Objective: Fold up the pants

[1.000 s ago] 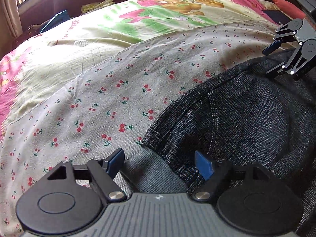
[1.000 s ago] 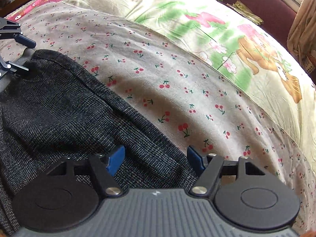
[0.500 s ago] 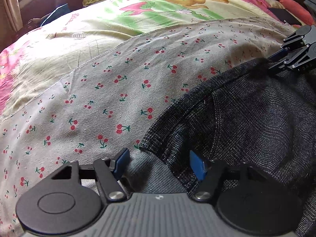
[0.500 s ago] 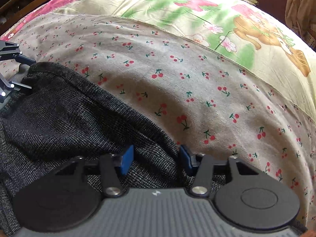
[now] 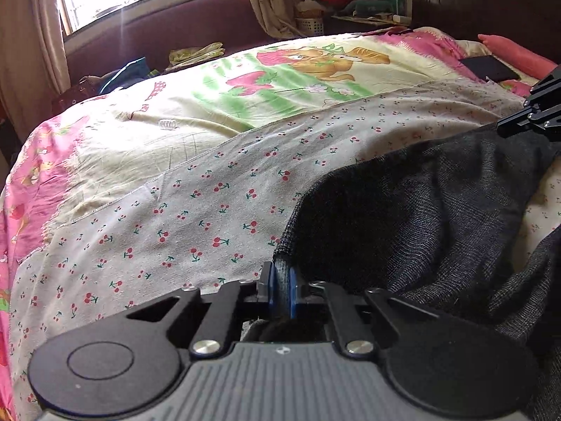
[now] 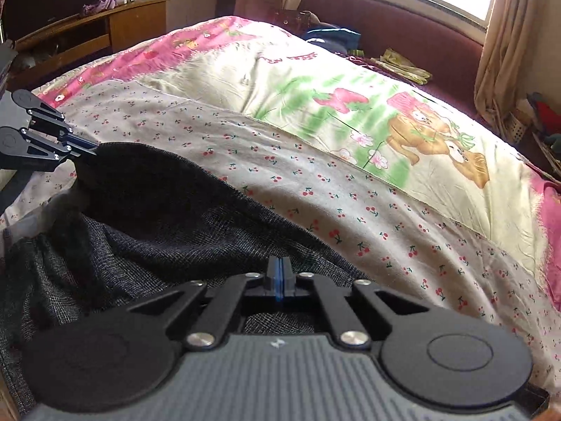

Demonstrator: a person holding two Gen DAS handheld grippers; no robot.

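Note:
Dark grey pants (image 5: 420,217) lie on the bed, with their near edge raised off the cherry-print sheet (image 5: 210,210). My left gripper (image 5: 280,289) is shut, its blue pads pinching the pants' corner. My right gripper (image 5: 515,124) at the far right edge grips the other end of that edge. In the right wrist view the right gripper (image 6: 279,277) is shut on the pants (image 6: 157,231), with the fabric's edge caught at its tips. The left gripper (image 6: 82,147) there holds the lifted corner at the far left. The cloth sags between the two grippers.
The bed carries a cartoon-print blanket (image 5: 298,80) beyond the cherry sheet. A black flat item (image 5: 489,67) and a pink pillow (image 5: 515,52) lie at the bed's right end. A maroon bench (image 6: 385,28) under the window holds clothes. A wooden cabinet (image 6: 105,24) stands at the left.
Both grippers went from open around the pants' edge to shut on it. Both then rose, lifting the edge off the sheet and bringing the room into view.

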